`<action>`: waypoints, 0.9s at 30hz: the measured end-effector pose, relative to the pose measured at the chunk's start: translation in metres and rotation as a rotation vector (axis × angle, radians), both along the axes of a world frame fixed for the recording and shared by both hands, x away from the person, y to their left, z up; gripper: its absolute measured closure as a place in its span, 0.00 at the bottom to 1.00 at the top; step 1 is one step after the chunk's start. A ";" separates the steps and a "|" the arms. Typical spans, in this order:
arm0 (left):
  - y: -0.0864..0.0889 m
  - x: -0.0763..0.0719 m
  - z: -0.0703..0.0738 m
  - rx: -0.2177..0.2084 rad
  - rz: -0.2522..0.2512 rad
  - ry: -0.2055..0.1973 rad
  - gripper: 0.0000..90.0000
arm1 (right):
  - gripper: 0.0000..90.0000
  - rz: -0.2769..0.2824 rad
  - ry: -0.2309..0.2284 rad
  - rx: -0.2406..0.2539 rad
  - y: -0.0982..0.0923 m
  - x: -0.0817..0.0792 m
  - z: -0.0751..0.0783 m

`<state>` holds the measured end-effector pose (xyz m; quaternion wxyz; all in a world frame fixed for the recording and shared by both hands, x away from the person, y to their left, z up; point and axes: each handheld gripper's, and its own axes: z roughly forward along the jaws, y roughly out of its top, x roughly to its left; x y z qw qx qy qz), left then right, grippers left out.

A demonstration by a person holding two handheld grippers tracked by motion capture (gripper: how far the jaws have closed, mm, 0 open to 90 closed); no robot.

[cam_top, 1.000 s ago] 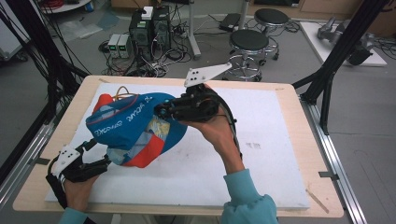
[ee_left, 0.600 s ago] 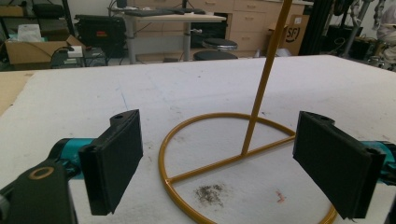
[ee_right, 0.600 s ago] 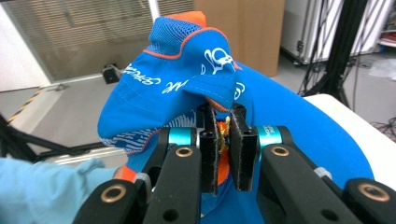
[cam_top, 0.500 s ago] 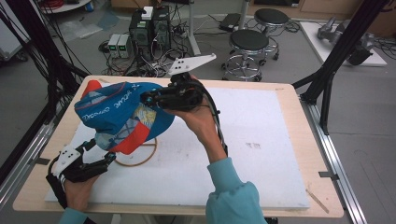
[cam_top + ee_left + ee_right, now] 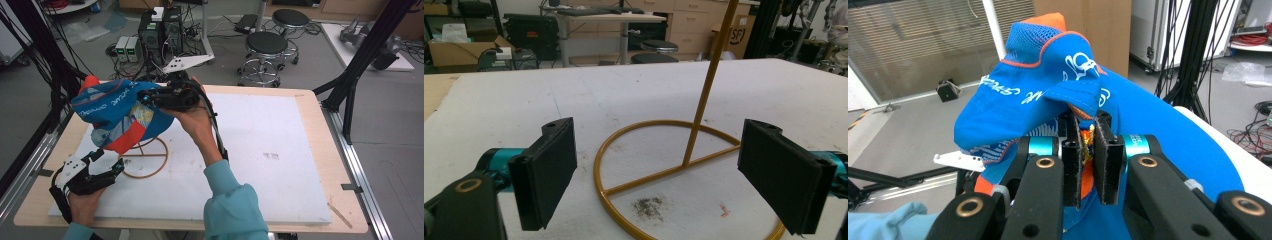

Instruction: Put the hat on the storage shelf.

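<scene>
Blue cap (image 5: 117,112) with orange trim, white script lettering on panel — words not legible. Cardboard box (image 5: 738,34) behind bench marked "SF".

Right hand-held gripper (image 5: 1087,145) — jaws nearly closed, pinching cap fabric, cap raised above left part of bench (image 5: 280,150), over yellow wire stand (image 5: 147,157).

Left hand-held gripper (image 5: 659,185) — jaws spread wide, nothing between them, low at bench's near-left edge, facing stand's ring base and upright rod.

No containers with visible contents.

One blue cap (image 5: 117,112), one gold wire stand (image 5: 684,165), two claws, two stools (image 5: 267,47)
</scene>
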<state>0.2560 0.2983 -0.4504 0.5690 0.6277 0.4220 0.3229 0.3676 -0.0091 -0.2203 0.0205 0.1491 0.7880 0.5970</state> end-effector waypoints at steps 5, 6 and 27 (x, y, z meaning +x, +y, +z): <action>0.000 0.000 0.000 0.001 -0.002 -0.001 0.18 | 0.93 -0.028 -0.005 -0.022 0.010 0.004 -0.003; 0.000 0.000 0.000 0.002 -0.002 -0.002 0.18 | 0.93 -0.028 -0.004 -0.028 0.011 0.004 -0.003; 0.000 0.000 0.000 0.009 -0.005 -0.002 0.18 | 0.90 -0.105 -0.019 -0.134 0.020 0.008 -0.013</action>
